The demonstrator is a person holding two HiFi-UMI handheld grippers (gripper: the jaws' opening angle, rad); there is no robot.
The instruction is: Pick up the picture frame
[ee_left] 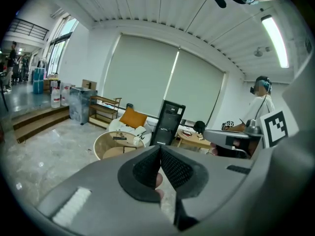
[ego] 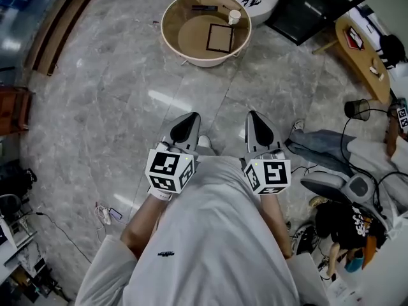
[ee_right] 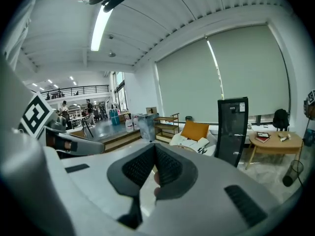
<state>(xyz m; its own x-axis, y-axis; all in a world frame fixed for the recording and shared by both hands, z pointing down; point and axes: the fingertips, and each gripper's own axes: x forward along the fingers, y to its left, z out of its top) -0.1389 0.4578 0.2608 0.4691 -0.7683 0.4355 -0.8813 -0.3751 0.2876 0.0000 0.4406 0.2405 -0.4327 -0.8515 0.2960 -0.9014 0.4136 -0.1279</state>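
Black rectangular picture frame (ego: 220, 38) lies flat inside the round cream-walled tub (ego: 171, 41) with a brown base, right of the tub's centre. Small white cup (ego: 234, 16) stands in the tub just beyond the frame, by the far-right wall. Left gripper (ego: 189, 122) and right gripper (ego: 256, 122) are held side by side over grey marble floor (ego: 108, 94), well short of the tub on its near side. Both claws are pressed together, nothing between the pads.
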